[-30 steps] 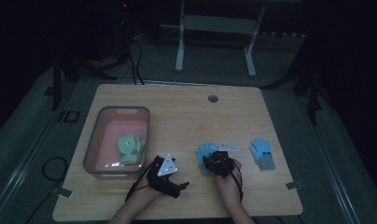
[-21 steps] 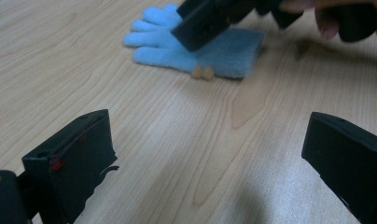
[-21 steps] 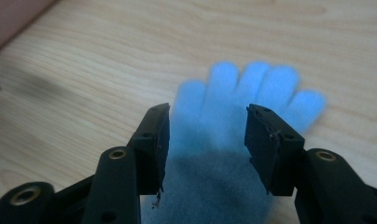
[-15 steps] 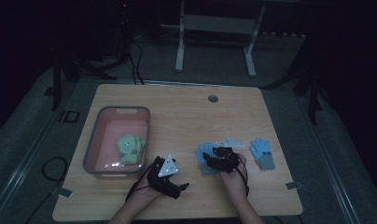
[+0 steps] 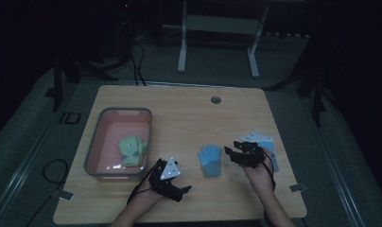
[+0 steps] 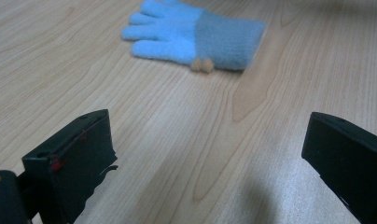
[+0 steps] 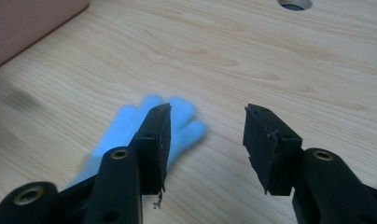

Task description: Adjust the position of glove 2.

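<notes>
A light blue glove (image 5: 210, 160) lies flat on the wooden table (image 5: 189, 118), front middle. My right gripper (image 5: 231, 155) hovers just to its right, jaws pointing left. Its jaws have just been opening and hold nothing. In the right gripper view the right gripper (image 7: 205, 135) stands open above the table, with the glove (image 7: 126, 126) under its left jaw. My left gripper (image 5: 182, 190) rests near the front edge, left of the glove. In the left gripper view the left gripper (image 6: 205, 163) is wide open and the glove (image 6: 196, 35) lies ahead.
A pink bin (image 5: 95, 142) at the table's left holds a green glove (image 5: 131, 150). A second blue glove (image 5: 270, 147) lies behind the right hand. A round cable hole (image 5: 215, 100) sits near the far edge.
The right gripper has let go of the blue glove, lifted and moved right, leaving the glove flat on the table. The left gripper has stayed put.
</notes>
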{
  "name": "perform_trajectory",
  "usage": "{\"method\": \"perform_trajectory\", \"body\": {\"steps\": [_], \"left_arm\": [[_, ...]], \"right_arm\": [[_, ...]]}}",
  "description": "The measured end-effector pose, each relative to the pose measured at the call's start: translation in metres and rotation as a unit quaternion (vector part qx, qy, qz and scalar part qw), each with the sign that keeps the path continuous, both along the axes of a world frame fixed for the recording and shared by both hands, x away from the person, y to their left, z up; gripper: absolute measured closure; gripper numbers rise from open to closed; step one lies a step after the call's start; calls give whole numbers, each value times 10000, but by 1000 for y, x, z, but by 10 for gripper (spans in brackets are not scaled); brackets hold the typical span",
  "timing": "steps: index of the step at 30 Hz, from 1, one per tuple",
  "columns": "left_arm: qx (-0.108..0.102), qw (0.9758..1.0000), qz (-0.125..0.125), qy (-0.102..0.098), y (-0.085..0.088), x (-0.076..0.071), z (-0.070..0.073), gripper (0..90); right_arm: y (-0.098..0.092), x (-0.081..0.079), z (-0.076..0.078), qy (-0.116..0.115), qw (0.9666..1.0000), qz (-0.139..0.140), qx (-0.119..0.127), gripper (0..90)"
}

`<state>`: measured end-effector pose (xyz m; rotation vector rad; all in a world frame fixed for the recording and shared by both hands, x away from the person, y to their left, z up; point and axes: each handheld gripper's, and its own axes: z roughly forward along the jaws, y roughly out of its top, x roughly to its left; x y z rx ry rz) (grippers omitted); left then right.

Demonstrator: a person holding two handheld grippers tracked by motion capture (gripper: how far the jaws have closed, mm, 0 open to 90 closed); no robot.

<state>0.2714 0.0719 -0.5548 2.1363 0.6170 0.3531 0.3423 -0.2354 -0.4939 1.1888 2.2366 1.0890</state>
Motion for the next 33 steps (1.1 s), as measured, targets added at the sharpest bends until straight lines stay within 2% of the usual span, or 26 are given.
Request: {"method": "perform_trajectory", "body": {"steps": [7,13,17,20,24,27,33], "left_arm": [[11,10000,-9,2,1,0,0,26],[12,10000,0,-2,0,-1,0,26],[28,10000,-4,3,1,-1,0,26],[-44,10000,-5,47,3,-2,1,26],[-37,10000,16,34,3,-2,1,26],[1,10000,21,-2,2,-2,1,26],[-1,10000,-11,-11,3,-2,0,26]], "right_arm": [[-34,2,4,-37,10000,-36,36,529],[-62,7,5,-34,9998,-176,-73,537],[-85,13,6,-21,9996,-281,19,548],[-103,17,4,-22,9993,-378,50,557],[-121,20,-6,65,9987,-502,55,570],[-130,18,-17,200,9981,-577,51,614],[-142,19,-38,432,9961,-724,-247,627]]}}
